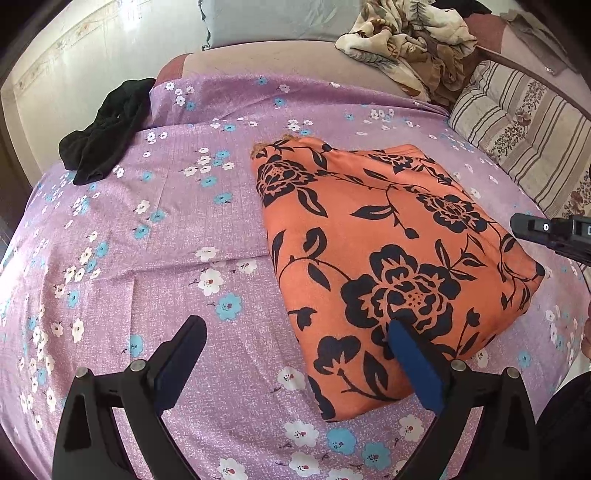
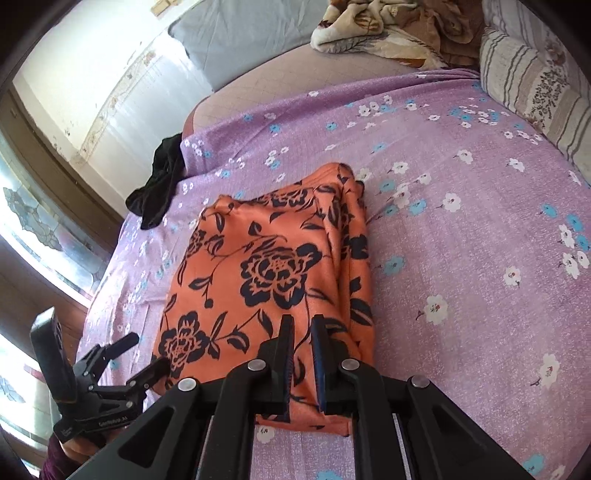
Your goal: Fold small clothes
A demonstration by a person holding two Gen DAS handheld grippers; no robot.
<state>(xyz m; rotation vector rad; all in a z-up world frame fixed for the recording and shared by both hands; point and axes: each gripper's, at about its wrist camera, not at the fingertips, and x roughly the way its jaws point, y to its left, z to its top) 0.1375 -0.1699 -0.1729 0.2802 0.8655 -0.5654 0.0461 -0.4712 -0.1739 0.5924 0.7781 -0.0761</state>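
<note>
An orange garment with black flowers [image 1: 388, 240] [image 2: 266, 266] lies folded into a thick rectangle on the purple flowered bedsheet [image 1: 177, 229]. My left gripper [image 1: 295, 326] is open wide just above the sheet. Its right finger [image 1: 410, 354] overlaps the garment's near left edge and its left finger is over bare sheet. It also shows low at the left of the right wrist view, left gripper [image 2: 147, 350], with nothing between its fingers. My right gripper [image 2: 302, 332] hovers over the garment's near right edge, jaws a narrow gap apart, orange cloth visible in the gap but not pinched.
A crumpled black garment [image 1: 99, 136] [image 2: 159, 184] lies at the bed's far left edge. A beige patterned blanket [image 1: 406, 33] and a striped cushion [image 1: 517, 122] sit at the back right. A hand [image 2: 74, 446] holds the left gripper's handle. A window is on the left.
</note>
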